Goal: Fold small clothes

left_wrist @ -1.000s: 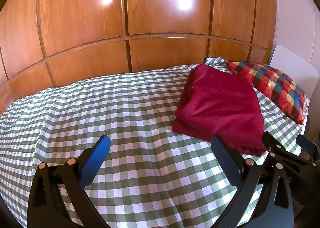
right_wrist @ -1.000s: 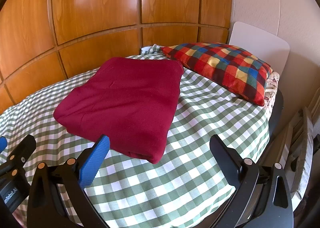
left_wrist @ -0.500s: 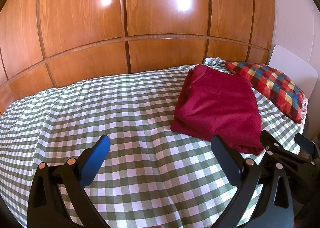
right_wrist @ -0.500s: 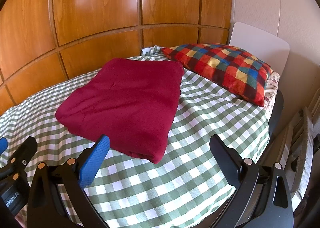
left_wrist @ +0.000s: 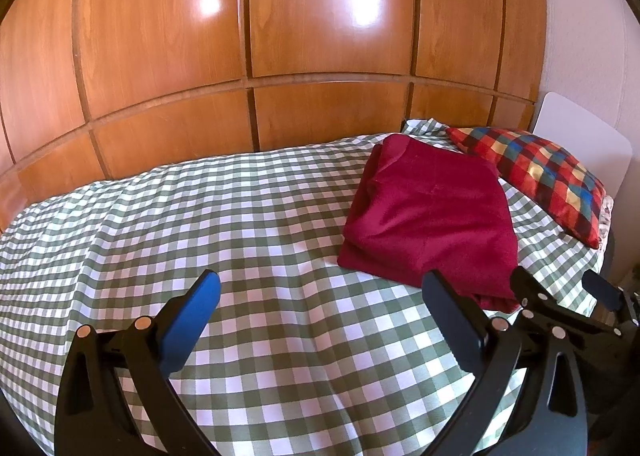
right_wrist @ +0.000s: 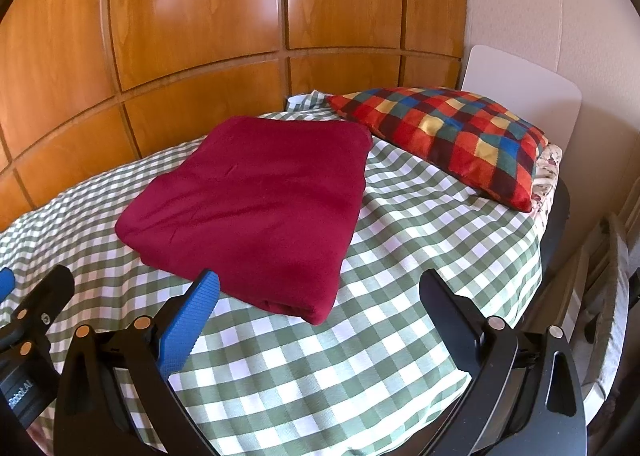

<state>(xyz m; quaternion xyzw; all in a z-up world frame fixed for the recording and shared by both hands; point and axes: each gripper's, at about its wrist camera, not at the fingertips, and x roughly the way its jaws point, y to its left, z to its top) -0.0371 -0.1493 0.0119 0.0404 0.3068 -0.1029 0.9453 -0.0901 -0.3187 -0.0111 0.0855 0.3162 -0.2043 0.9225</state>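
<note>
Right wrist view: folded maroon garment (right_wrist: 256, 212) lies on the checked bed (right_wrist: 400, 296), toward its pillow (right_wrist: 448, 136) end; right claw (right_wrist: 320, 312) and left claw (left_wrist: 320, 316) both gape wide, empty.

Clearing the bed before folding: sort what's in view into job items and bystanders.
Job:
folded dark red fabric garment
open left gripper
open right gripper

Lying about:
red, blue and yellow checked pillow
green-and-white gingham bedspread
white board

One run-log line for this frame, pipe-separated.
left gripper: open, empty | right gripper: open, empty | red garment: folded, flat on checked bedspread | plaid pillow: beside garment
</note>
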